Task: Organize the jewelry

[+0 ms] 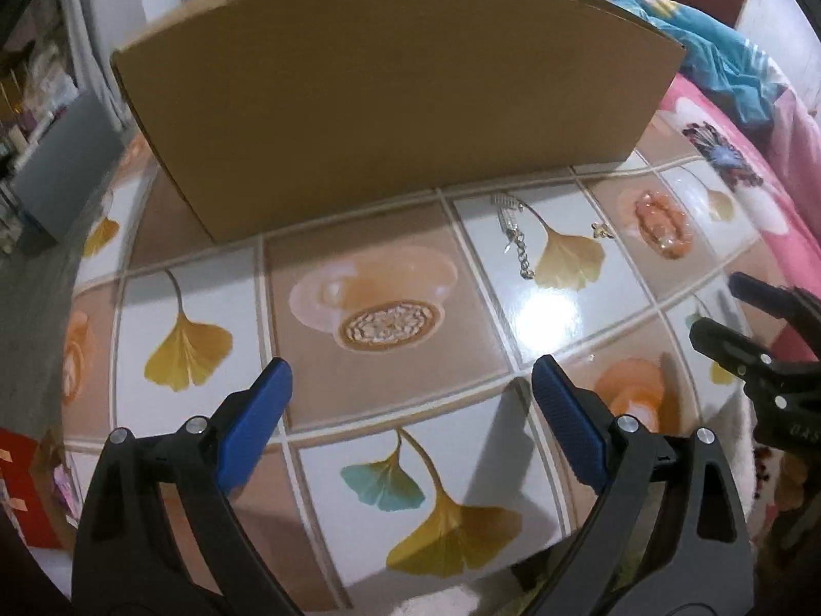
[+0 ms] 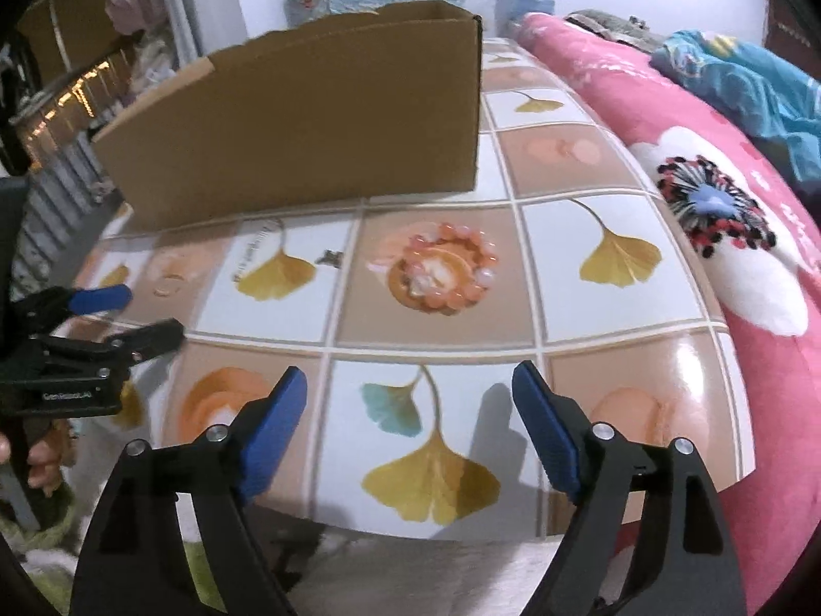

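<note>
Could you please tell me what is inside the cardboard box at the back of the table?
That cannot be seen. The cardboard box has an open top, but both views show only its plain outer walls; the near wall hides the interior, so any contents stay covered.

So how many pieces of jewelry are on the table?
3. A silver chain near the box, a small gold charm beside it, and a pink bead bracelet further right. More may be hidden inside the box.

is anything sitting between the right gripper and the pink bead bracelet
Nothing visible. The right gripper is open above bare patterned tabletop, and the bead bracelet lies farther ahead in the open. The cardboard box stands behind it, and a small charm lies off to its left.
</note>
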`<state>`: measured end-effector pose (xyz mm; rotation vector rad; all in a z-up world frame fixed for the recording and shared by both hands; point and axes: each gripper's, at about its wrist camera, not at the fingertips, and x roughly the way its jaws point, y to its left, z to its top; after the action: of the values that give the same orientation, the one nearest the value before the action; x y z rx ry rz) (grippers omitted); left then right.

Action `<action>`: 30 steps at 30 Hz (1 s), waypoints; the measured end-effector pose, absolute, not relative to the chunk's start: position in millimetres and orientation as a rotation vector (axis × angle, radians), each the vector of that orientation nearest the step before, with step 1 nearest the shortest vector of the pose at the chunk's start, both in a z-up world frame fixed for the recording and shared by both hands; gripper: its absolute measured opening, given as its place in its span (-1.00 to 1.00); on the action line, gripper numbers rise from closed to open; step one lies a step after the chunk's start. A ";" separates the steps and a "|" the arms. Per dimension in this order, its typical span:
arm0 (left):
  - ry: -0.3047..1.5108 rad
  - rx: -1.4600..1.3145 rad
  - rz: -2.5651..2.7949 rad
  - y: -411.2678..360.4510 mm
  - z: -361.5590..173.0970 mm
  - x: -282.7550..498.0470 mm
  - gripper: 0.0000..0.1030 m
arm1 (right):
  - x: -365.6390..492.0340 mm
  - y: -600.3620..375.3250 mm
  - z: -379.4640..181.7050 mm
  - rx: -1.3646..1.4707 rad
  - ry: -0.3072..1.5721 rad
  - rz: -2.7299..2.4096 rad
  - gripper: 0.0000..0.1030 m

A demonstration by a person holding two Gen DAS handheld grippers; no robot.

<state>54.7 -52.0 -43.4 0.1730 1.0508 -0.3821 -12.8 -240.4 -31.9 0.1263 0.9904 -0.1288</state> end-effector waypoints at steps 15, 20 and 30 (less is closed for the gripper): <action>1.025 0.163 -0.287 -65.7 -43.4 53.0 0.84 | -10.0 -233.6 -41.9 0.053 1.003 -0.156 0.87; 1.021 0.161 -0.280 -67.6 -43.0 50.1 0.85 | -8.5 -234.6 -43.0 0.052 1.000 -0.155 0.87; 1.017 0.158 -0.277 -62.0 -43.0 51.7 0.86 | -7.0 -235.2 -44.1 0.053 1.012 -0.145 0.87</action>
<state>51.7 -62.0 -43.0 0.1575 1.0168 -0.2769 -7.0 -235.2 -44.1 0.0526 1.0121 -0.1453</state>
